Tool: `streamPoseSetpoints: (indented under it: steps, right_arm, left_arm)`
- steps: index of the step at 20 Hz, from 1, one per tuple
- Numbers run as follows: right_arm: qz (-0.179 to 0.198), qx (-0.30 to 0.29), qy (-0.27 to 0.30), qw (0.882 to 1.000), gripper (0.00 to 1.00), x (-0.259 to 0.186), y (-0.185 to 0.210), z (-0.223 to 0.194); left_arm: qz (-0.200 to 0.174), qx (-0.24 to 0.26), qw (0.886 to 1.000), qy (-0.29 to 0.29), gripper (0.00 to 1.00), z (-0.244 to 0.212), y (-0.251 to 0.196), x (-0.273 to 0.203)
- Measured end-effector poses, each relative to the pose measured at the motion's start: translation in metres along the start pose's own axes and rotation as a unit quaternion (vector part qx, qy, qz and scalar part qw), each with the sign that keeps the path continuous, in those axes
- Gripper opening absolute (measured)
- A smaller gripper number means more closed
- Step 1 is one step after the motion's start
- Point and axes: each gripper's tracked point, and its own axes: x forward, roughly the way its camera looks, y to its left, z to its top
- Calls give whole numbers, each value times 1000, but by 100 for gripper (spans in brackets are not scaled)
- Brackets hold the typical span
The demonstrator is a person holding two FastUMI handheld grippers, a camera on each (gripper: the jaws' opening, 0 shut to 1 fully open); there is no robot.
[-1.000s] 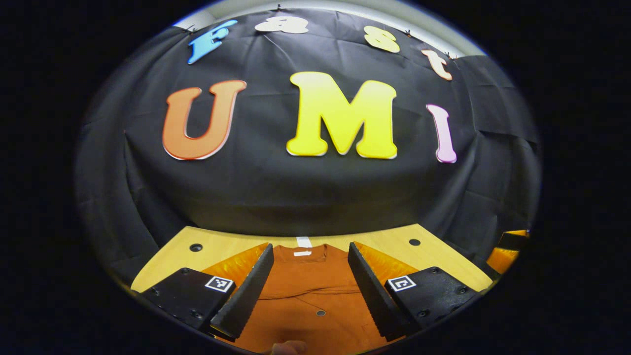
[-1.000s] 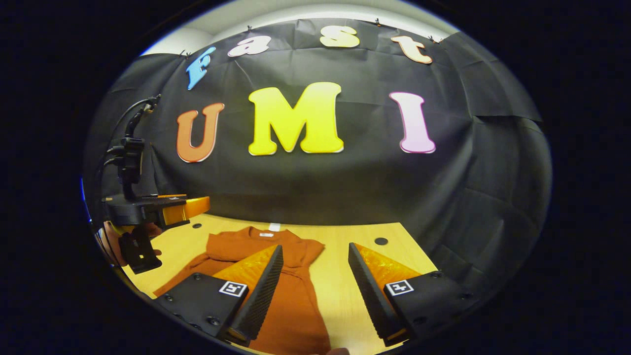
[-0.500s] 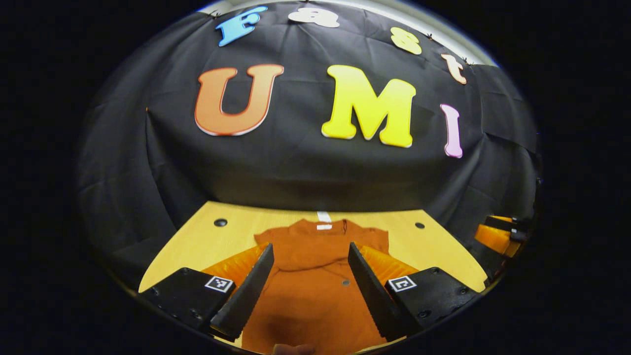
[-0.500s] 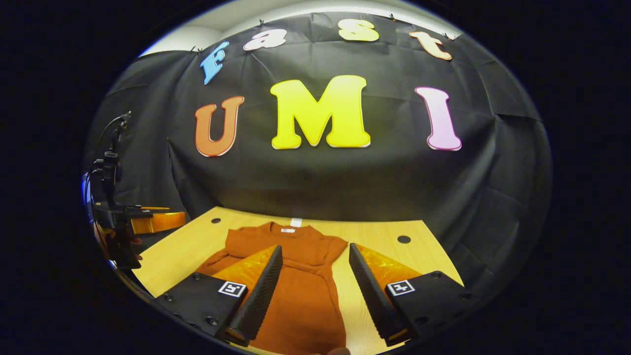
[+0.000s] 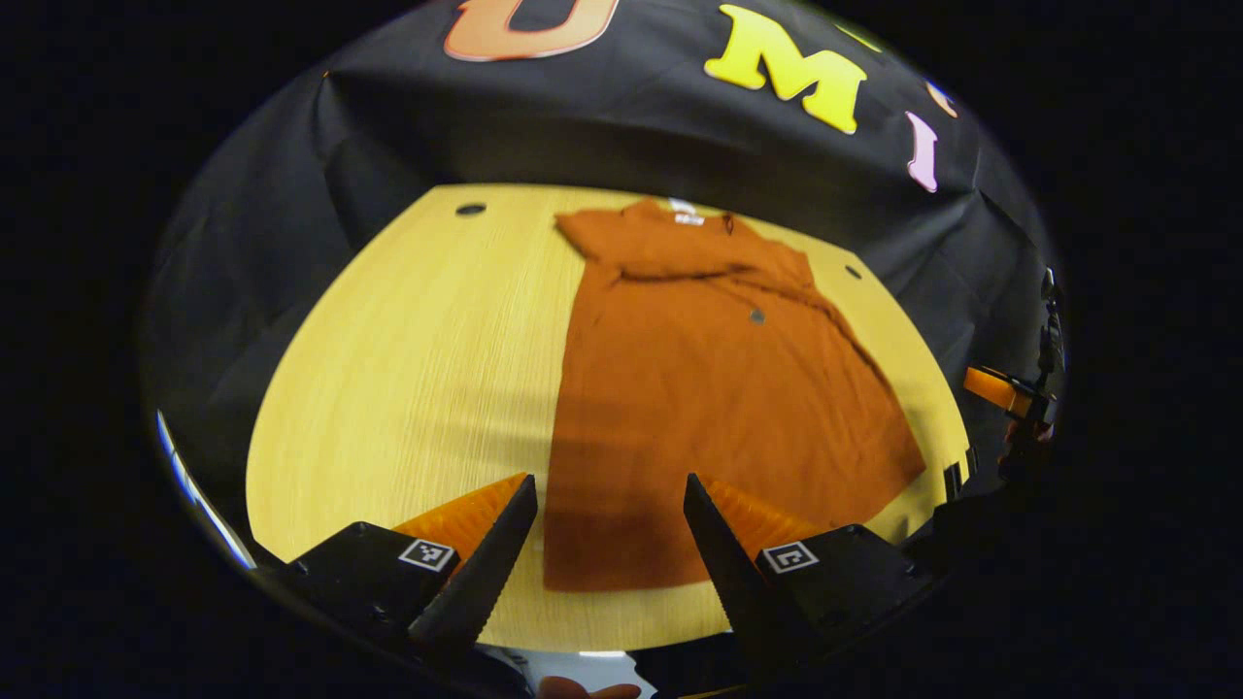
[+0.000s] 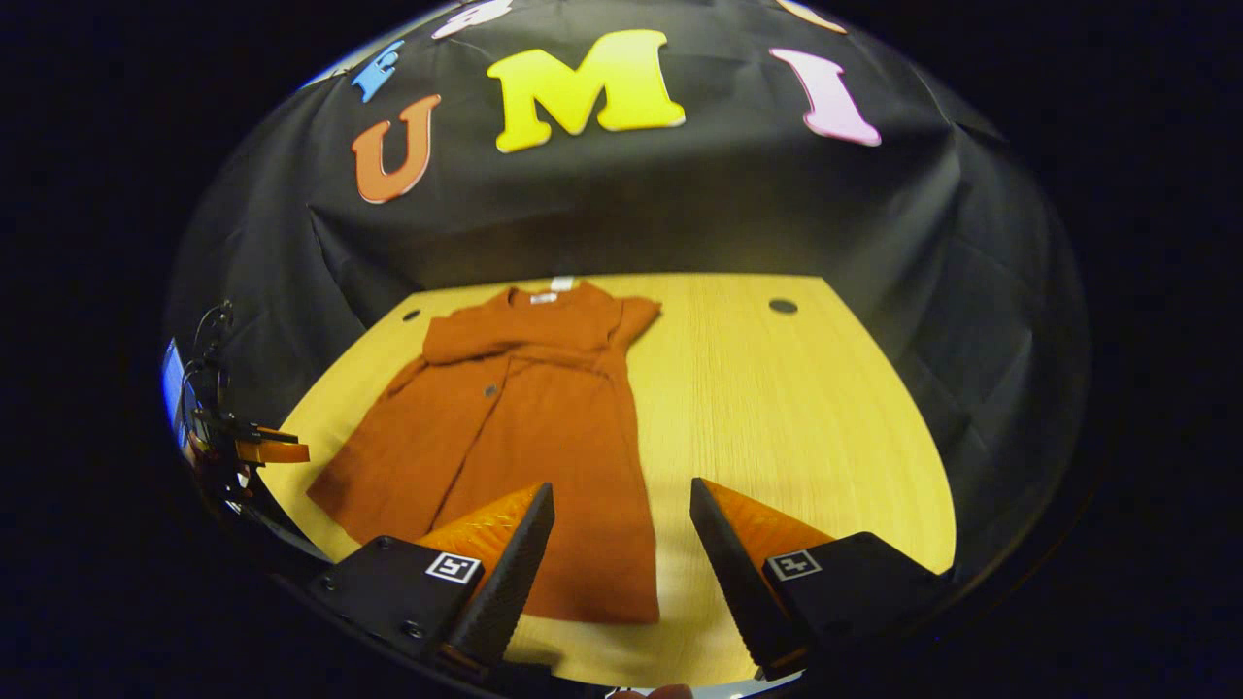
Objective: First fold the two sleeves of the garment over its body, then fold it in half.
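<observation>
Lying flat, garment (image 5: 709, 388) runs lengthwise, collar toward wall.

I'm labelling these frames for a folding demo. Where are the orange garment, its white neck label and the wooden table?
orange garment (image 5: 699, 408), left gripper view, middle of its body.
white neck label (image 6: 544, 298), right gripper view, inside the collar.
wooden table (image 6: 796, 408), right gripper view, bare top beside the garment.

Garment (image 5: 719, 388) lies flat on table (image 5: 408, 369), collar twd far edge by booth wall, hem twd near edge. Both sleeves folded over body. In left gripper view it sits right of table centre; in right gripper view, left of centre (image 6: 524, 427). Holes (image 6: 782, 306) near far corners.
</observation>
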Motion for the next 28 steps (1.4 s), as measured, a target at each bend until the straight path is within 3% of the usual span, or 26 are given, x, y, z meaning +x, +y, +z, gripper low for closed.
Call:
streamPoseSetpoints:
  steps: [6,13,17,18,19,20,21,22,24,25,26,28]
  right_arm:
    - [-23,1,73,997,89,24,-16,-71]
    - [-20,-5,93,995,92,46,4,-94]
    - [-18,-34,100,994,93,40,11,-102]
    - [-17,-32,99,994,82,39,10,-105]
    - [-20,-27,99,995,77,39,9,-107]
    - [-16,-10,97,995,55,38,11,-105]
    - [-17,9,100,995,33,39,11,-107]
    - [-18,20,100,995,12,41,12,-104]
    - [-15,23,100,995,13,41,13,-100]
    - [-16,26,104,994,10,46,11,-104]
    - [-17,28,105,994,1,44,12,-100]
    - [-19,34,98,994,1,41,11,-89]
  left_arm:
    - [-7,-43,999,18,99,-36,14,13]
    - [-3,-47,999,8,99,-30,-1,25]
    - [-41,-40,998,15,96,-34,-33,28]
    - [-44,-43,998,18,93,-35,-38,29]
    - [-47,-45,998,21,86,-37,-43,32]
    - [-45,-47,998,23,83,-37,-44,33]
    - [-48,-52,997,29,71,-39,-46,34]
    - [-50,-54,997,34,66,-38,-47,35]
    - [-53,-70,995,40,31,-36,-46,36]
    - [-55,-75,995,40,13,-35,-45,36]
    - [-54,-70,995,44,11,-35,-47,39]
    - [-44,-39,998,36,6,-27,-48,35]
